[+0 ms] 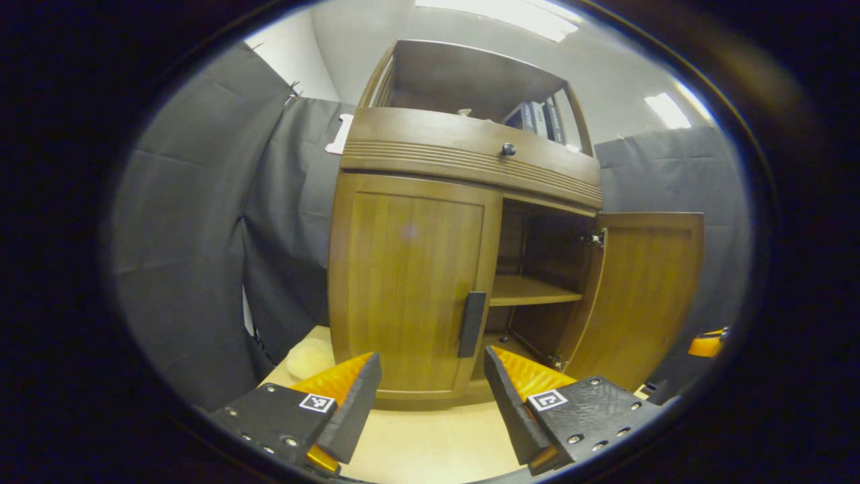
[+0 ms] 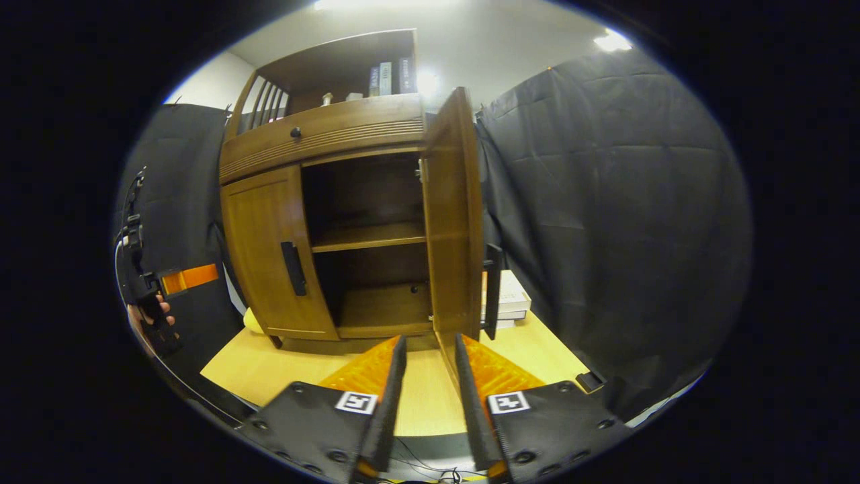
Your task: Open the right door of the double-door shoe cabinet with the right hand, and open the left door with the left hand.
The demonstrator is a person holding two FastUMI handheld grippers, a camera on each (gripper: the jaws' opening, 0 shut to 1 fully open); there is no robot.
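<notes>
Shoe cabinet (image 1: 463,255) on the pale table (image 1: 430,444), right door (image 1: 645,296) swung open, left door (image 1: 410,289) closed

In the left gripper view the left gripper (image 1: 433,396) hangs near the front of the closed door, fingers spread wide and holding nothing, the dark handle (image 1: 471,324) beyond them. In the right gripper view the right gripper (image 2: 430,383) sits near the open door's edge (image 2: 457,222), fingers a narrow gap apart, nothing pinched; shelf (image 2: 368,236) bare inside, books (image 2: 507,296) stacked behind the door, a hand (image 2: 144,316) with the other gripper far left
</notes>
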